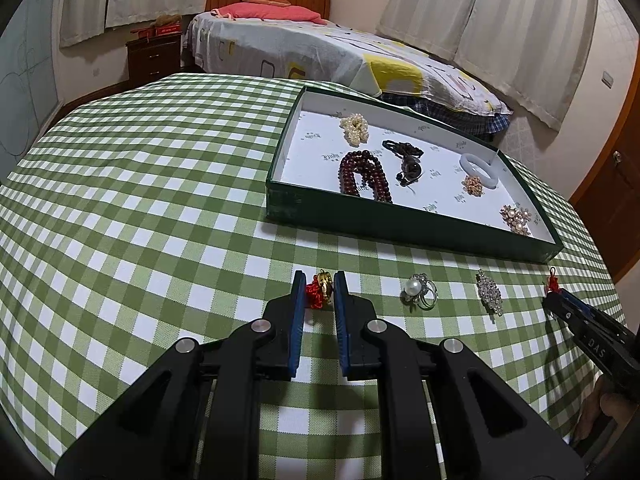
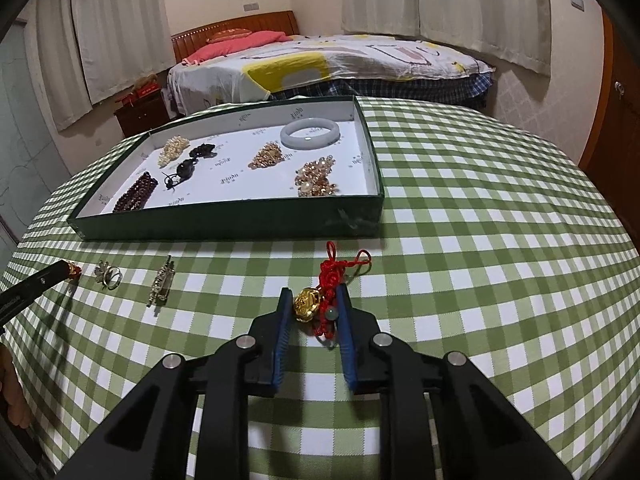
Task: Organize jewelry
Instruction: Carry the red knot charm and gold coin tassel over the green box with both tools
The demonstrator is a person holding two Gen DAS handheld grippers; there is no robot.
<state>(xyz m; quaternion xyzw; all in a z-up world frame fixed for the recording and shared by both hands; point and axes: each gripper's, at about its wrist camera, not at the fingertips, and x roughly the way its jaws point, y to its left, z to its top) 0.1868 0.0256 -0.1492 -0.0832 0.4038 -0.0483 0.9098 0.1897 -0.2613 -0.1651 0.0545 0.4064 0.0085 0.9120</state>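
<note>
My left gripper [image 1: 320,280] is shut on a small red-and-gold charm [image 1: 320,289] that rests on the checked tablecloth. My right gripper [image 2: 313,292] is shut on a gold pendant [image 2: 307,304] with a red knotted cord [image 2: 332,272]; its pads touch both sides of it. Between the two grippers lie a pearl ring [image 1: 418,290] [image 2: 109,274] and a crystal brooch [image 1: 489,292] [image 2: 162,286]. Behind them stands a green tray [image 1: 400,224] [image 2: 224,220] holding a white bangle [image 2: 310,134], dark red beads [image 1: 364,176], a pearl cluster [image 1: 354,128] and several other pieces.
The green-and-white cloth [image 1: 140,200] covers a round table whose edge drops away on all sides. A bed [image 1: 320,48] stands just behind the tray, with a dark nightstand [image 1: 154,56] beside it. A wooden door [image 1: 616,184] is at the right.
</note>
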